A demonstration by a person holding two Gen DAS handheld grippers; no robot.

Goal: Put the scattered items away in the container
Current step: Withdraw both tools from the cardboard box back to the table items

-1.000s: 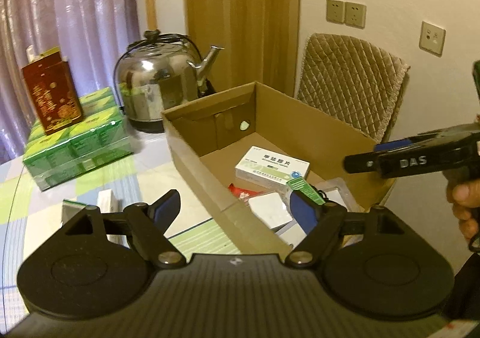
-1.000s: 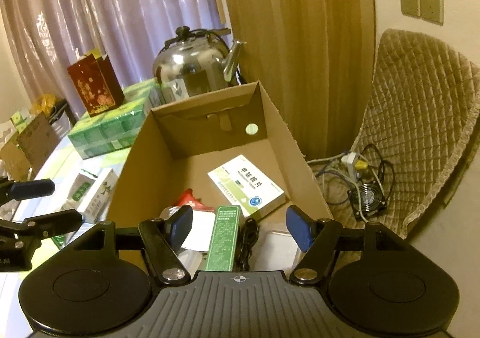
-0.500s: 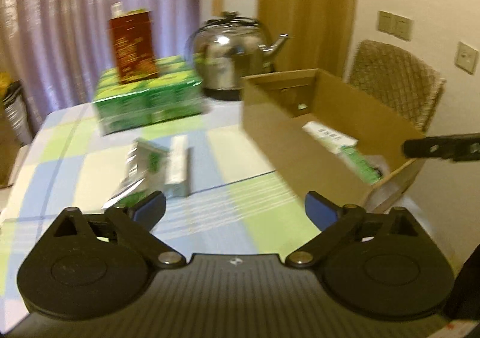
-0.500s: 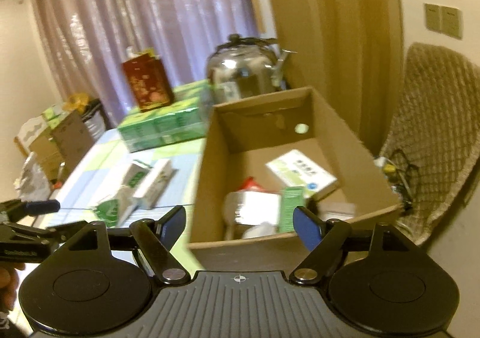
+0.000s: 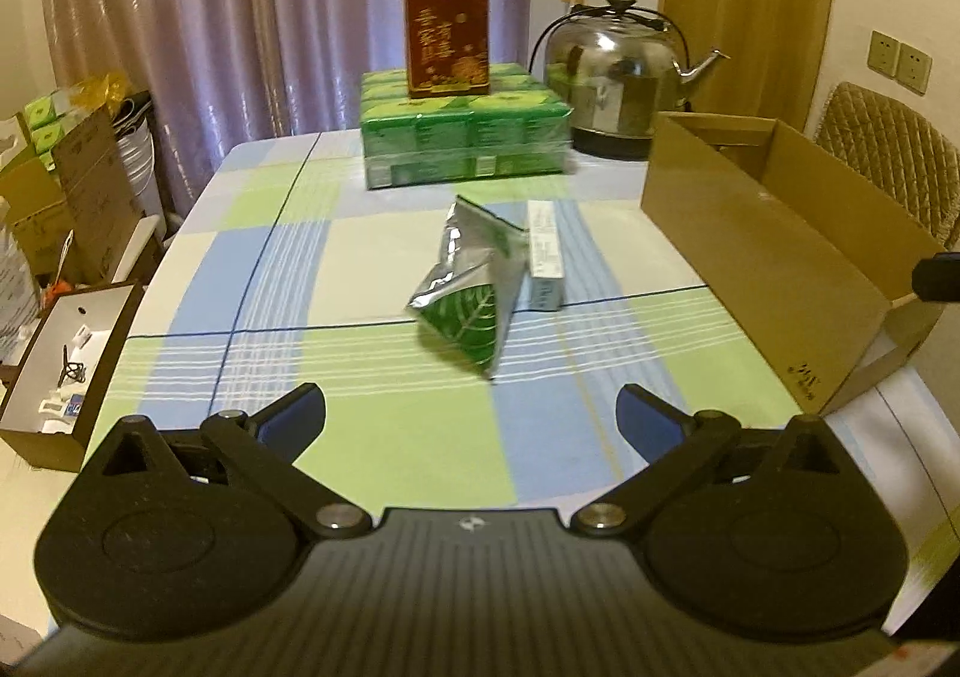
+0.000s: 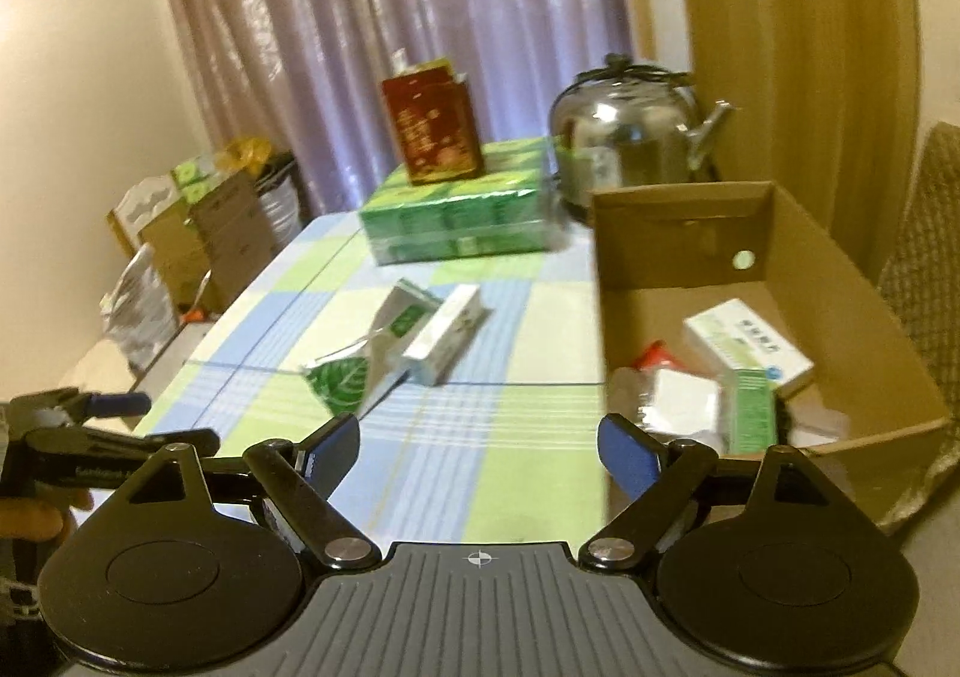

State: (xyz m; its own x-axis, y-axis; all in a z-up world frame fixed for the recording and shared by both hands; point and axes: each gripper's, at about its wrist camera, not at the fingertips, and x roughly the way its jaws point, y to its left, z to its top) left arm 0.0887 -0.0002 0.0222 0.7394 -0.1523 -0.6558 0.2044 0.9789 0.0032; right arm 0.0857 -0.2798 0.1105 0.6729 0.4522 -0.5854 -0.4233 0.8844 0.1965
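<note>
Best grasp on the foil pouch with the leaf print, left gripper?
Probably the narrow upper half of the foil pouch, from its free left side with the left gripper, open now. The white carton lies against its right edge, and the bulging leaf-printed near end looks too wide.

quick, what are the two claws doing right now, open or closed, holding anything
Left claw: open, holding nothing, above the checked tablecloth.
Right claw: open, holding nothing, near the cardboard box.
</note>
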